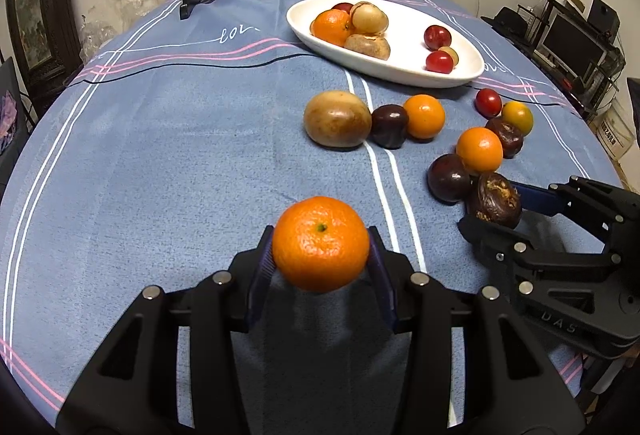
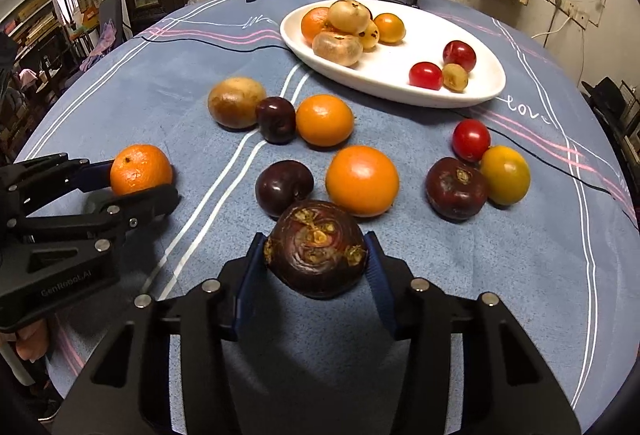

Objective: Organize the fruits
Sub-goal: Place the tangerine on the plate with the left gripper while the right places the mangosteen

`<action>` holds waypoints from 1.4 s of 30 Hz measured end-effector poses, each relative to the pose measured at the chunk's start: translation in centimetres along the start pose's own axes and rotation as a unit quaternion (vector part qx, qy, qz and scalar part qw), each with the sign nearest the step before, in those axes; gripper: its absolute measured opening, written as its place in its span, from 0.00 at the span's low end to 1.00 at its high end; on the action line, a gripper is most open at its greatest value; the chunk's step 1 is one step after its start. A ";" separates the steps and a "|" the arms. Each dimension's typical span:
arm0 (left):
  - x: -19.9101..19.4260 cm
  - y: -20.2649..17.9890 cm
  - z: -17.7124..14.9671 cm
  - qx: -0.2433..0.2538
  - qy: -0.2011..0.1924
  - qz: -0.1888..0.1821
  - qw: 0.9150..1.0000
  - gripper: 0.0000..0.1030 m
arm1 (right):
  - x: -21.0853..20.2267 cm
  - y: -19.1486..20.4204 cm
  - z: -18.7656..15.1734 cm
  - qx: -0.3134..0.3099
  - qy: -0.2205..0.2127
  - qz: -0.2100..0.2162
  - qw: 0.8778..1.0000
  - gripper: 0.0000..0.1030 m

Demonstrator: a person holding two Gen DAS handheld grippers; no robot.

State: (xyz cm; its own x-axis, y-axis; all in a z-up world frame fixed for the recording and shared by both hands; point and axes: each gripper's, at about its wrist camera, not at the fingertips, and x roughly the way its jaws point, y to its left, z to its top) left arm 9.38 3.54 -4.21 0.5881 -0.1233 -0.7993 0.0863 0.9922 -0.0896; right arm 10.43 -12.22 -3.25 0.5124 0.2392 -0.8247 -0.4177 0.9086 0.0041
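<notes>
The left gripper (image 1: 320,255) clamps an orange (image 1: 320,244); the right gripper (image 2: 317,255) clamps a dark purple fruit (image 2: 316,249).

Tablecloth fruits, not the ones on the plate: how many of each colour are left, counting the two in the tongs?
Orange fruits: 3, one in the left tongs
Dark purple fruits: 4, one in the right tongs
Red fruit: 1
Yellow fruit: 1
Tan fruit: 1
Total: 10

Left gripper (image 1: 320,247) jaws clamping mandarin (image 1: 320,243), white dish (image 1: 400,71) of fruit beyond, blue tablecloth (image 1: 160,155)
</notes>
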 end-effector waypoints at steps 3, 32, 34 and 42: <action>0.0 0.2 0.0 -0.002 0.000 -0.005 1.000 0.44 | -0.6 -0.5 -0.4 0.015 -0.006 0.009 1.000 0.48; 0.4 -7.3 12.8 0.069 -0.031 -0.066 0.995 0.44 | -7.4 -11.3 0.7 0.133 -0.112 0.040 0.984 0.48; 1.6 -7.6 13.9 0.063 -0.024 -0.067 0.995 0.44 | -7.3 -12.0 1.6 0.127 -0.115 0.029 0.985 0.47; 6.0 -9.0 15.5 0.048 0.008 -0.068 0.996 0.44 | -4.6 -14.5 6.7 0.112 -0.110 0.005 0.988 0.47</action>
State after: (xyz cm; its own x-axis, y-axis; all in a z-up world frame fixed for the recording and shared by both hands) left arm 24.59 -6.37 1.06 0.5523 -0.2558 -0.7935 0.2419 0.9600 -0.1411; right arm 19.15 -24.23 4.31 0.6701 0.2951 -0.6811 -0.2593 0.9528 0.1577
